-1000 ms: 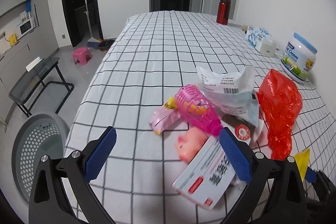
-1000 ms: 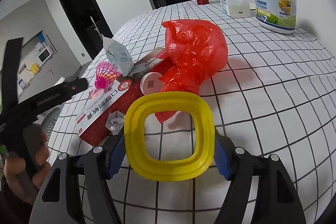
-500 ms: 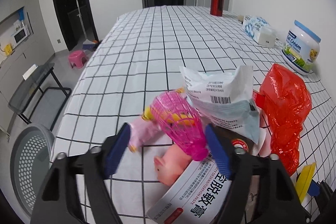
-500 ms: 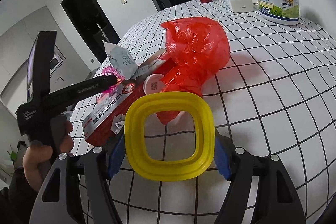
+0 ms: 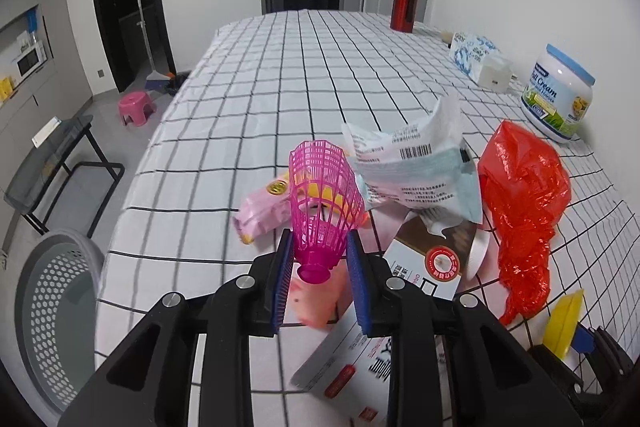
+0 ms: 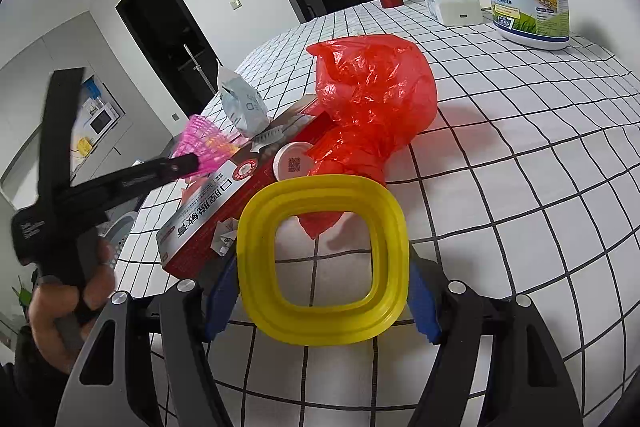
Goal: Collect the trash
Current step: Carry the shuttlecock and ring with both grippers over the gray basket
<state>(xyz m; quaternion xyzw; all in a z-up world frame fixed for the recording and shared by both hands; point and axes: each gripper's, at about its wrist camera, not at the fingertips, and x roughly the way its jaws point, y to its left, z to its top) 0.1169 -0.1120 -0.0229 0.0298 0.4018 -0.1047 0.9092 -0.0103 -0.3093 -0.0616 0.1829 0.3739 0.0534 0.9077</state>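
My left gripper (image 5: 319,267) is shut on a pink plastic shuttlecock (image 5: 322,203), held upright above the trash pile. My right gripper (image 6: 322,283) is shut on a yellow square ring (image 6: 323,259) just above the checked tablecloth (image 6: 520,187). The pile holds a red plastic bag (image 5: 520,195), a white plastic pouch (image 5: 412,171), a pink wrapper (image 5: 260,207), a pink pig toy (image 5: 316,299) and a red-and-white box (image 6: 208,211). The left gripper also shows in the right wrist view (image 6: 188,161), with the shuttlecock (image 6: 204,143).
A grey perforated basket (image 5: 48,311) stands on the floor left of the table. A cream powder jar (image 5: 558,95), a tissue pack (image 5: 476,57) and a red bottle (image 5: 404,9) stand along the far right. A small white cap (image 6: 292,161) lies by the box.
My left gripper moved forward over the pile and closed on the pink shuttlecock, lifting it upright. My right gripper kept hold of the yellow ring and barely moved.
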